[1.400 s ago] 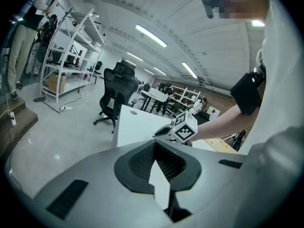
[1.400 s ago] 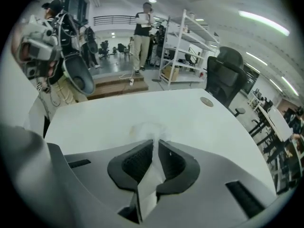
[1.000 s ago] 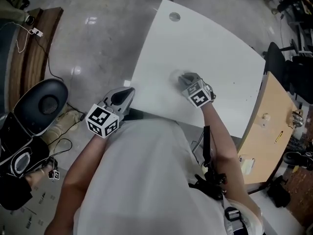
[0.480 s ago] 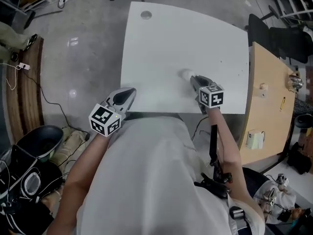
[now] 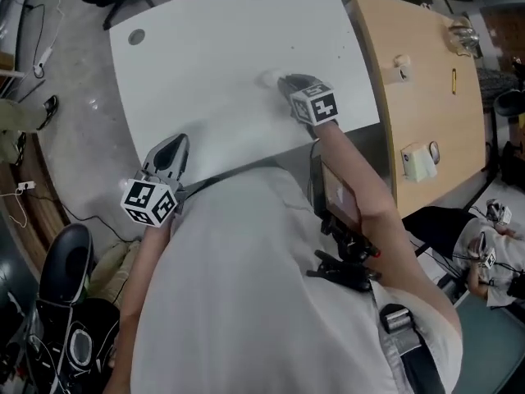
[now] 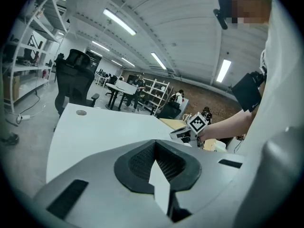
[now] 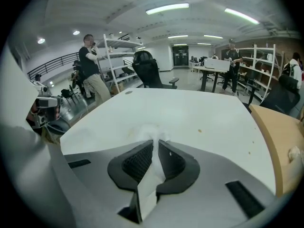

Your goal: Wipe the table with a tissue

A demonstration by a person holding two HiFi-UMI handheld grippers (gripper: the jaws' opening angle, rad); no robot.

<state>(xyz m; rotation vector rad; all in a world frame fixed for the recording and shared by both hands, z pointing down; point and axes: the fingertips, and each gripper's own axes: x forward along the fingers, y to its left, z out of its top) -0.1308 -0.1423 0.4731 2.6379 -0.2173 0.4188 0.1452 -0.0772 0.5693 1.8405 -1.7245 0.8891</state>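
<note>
Two grippers: left gripper (image 5: 175, 143) and right gripper (image 5: 283, 79), both closed, only the right one loaded.
Right fingers (image 7: 137, 163): almost together, clamped on the tissue (image 5: 269, 78), angled down at the table (image 5: 230, 39).
Tissue position: pinched between the right pads. A white strip runs back through the slit. The crumpled wad bulges just past the fingertips and touches the tabletop.
Left fingers (image 6: 137, 161): tips meet, nothing gripped. They sit at the table's near edge, well apart from the tissue.
Table: white. The tissue lies toward the side nearest the wooden desk (image 5: 426, 80).
Specks (image 7: 200, 118): small brown marks on the top, ahead of the right fingertips and off to their right, clear of the tissue.
</note>
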